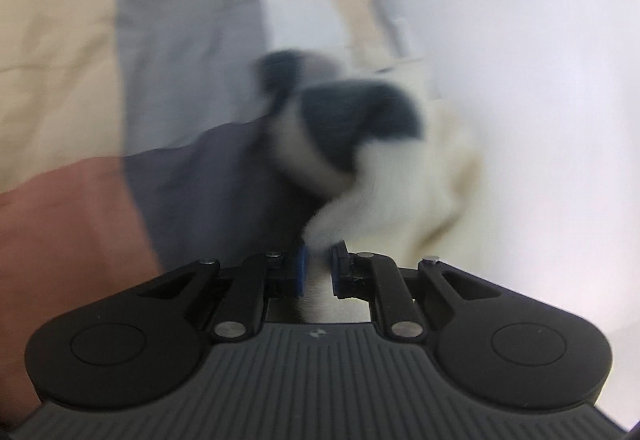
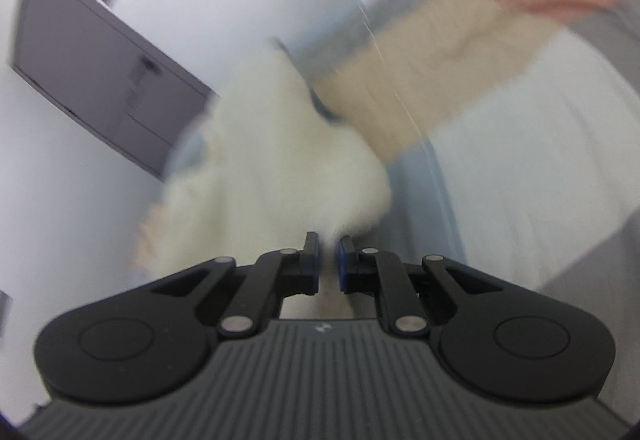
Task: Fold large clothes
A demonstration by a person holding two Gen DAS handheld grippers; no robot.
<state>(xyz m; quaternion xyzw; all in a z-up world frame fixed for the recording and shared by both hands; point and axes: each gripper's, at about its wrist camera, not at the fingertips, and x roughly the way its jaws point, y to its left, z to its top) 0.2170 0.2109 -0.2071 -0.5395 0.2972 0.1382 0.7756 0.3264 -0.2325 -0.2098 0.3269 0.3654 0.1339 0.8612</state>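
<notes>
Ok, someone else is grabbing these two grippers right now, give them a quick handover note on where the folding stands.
Left gripper: shut on a corner of the white fleece garment, the part with dark navy bands.
Right gripper: shut on another edge of the same garment.
Where things are: the garment hangs bunched in front of both grippers, over the colour-block bedspread. Both views are blurred.
Done: both grips taken.
Left: no neat fold shows yet. Probably spread the garment flat on the bedspread, then fold it. Keep both grips closed until then.
</notes>
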